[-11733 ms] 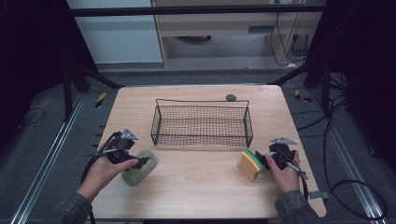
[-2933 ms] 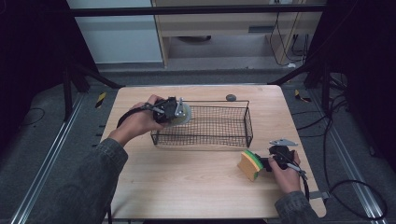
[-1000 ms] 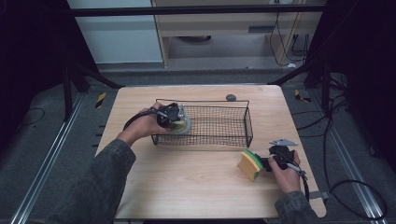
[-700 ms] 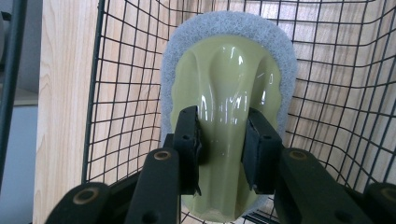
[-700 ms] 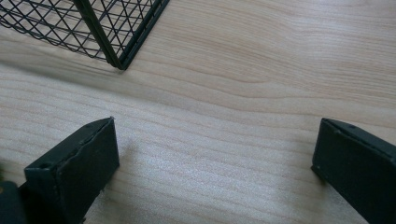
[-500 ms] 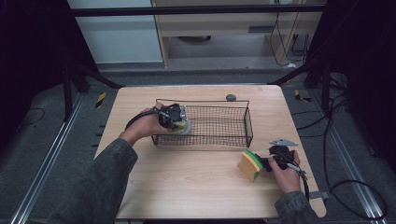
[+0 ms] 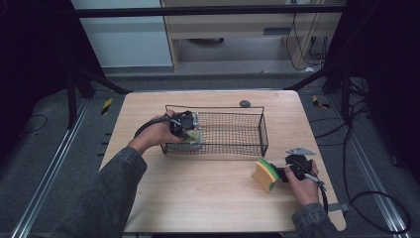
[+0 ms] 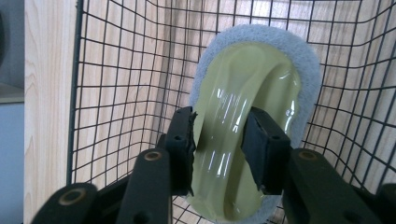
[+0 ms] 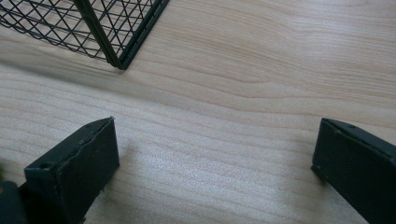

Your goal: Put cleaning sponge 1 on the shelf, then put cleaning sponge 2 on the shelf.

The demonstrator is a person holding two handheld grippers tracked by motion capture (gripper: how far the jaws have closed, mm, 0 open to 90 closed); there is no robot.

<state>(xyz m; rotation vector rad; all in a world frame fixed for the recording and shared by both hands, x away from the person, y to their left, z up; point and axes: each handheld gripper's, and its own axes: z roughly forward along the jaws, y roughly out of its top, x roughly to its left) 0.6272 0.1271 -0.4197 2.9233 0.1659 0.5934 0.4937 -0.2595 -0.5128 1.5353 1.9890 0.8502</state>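
The left claw [image 8: 218, 142] has just been easing open around the green-handled scrubber [image 8: 252, 116], now lowered into the wire basket [image 7: 247, 144] on the bench [image 7: 208, 198]; should a pad drag on withdrawal, the scrubber could be tipped — or the basket shifted; the right claw [image 9: 215, 163] is spread wide

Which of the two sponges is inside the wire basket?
The pale olive sponge with the grey-blue rim, between the jaws of the left gripper, which have just been opening. The yellow-and-green sponge lies outside the basket, on the table.

pale-green-handled grey scrubber [image 8: 250, 116] inside wire basket's [image 7: 233, 130] left end
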